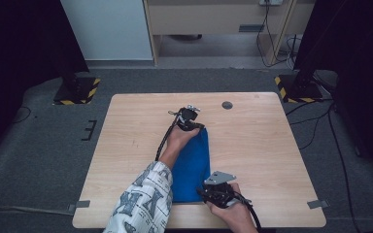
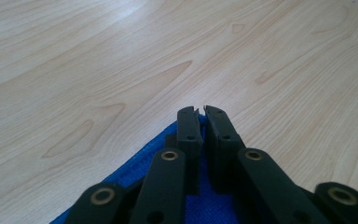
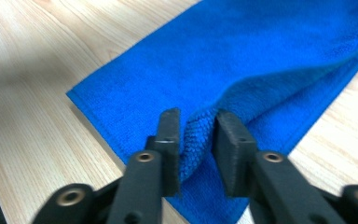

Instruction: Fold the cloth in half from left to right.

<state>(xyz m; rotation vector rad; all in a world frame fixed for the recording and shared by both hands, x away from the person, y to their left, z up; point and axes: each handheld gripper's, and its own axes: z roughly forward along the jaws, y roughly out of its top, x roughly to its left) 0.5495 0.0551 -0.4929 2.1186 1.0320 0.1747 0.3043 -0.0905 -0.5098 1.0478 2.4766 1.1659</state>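
Blue cloth [image 1: 193, 167] lies folded lengthwise on the wooden table [image 1: 262, 145], a narrow strip running from the near edge toward the table's middle. Left gripper [image 1: 190, 119] sits at the cloth's far end, jaws clamped nearly together on the cloth's corner [image 2: 177, 135] (a thin sliver of blue shows between them in the left gripper view). Right gripper [image 1: 217, 190] is at the cloth's near end, on its right side. Its jaws stand partly apart with a raised fold of cloth [image 3: 198, 130] pinched up between them, fabric touching both inner faces. Rest of the cloth lies flat beyond the right gripper's fingers [image 3: 170, 135].
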